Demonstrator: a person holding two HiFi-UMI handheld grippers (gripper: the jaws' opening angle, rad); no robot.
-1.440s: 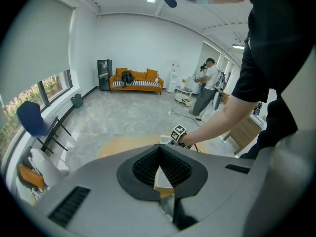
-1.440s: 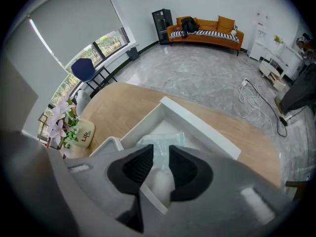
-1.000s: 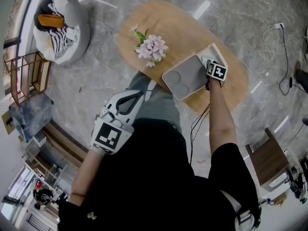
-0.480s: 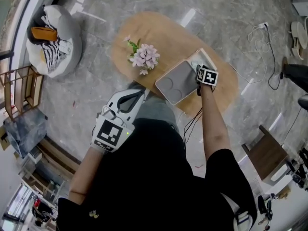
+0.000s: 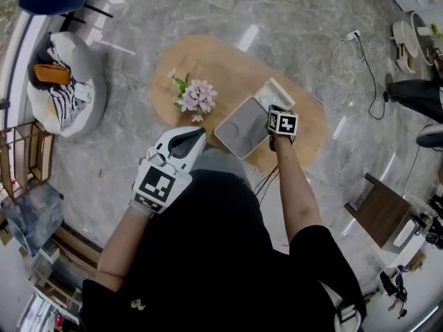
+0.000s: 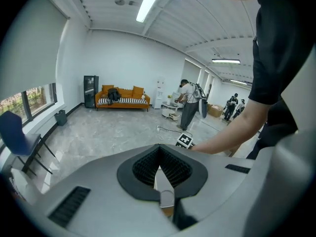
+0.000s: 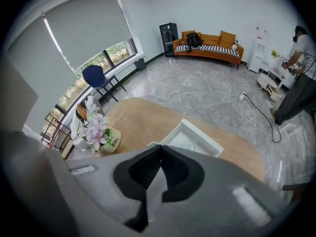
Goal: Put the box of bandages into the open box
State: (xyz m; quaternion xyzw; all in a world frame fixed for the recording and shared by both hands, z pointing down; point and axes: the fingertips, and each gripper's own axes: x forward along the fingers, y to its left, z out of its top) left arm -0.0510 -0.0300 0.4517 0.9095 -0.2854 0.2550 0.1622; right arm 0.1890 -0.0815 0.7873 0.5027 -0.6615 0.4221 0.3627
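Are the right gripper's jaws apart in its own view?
No: the right gripper has its jaws pressed together, with nothing between them.

Grey marble floor (image 7: 207, 90), white walls (image 7: 197, 4) — orange sofa (image 7: 212, 38) at the far end, blue chair (image 7: 96, 75) by windows (image 7: 112, 52).

a person in a black short-sleeved top (image 5: 208, 254). each hand carries a pale grey moulded tool with black ribbed pads: the left gripper (image 5: 196, 133) and the right gripper (image 7: 159, 149). each bears a cube (image 5: 156, 185) with black-and-white square markers. a thin dark cable (image 5: 263, 177) trails from the right one.
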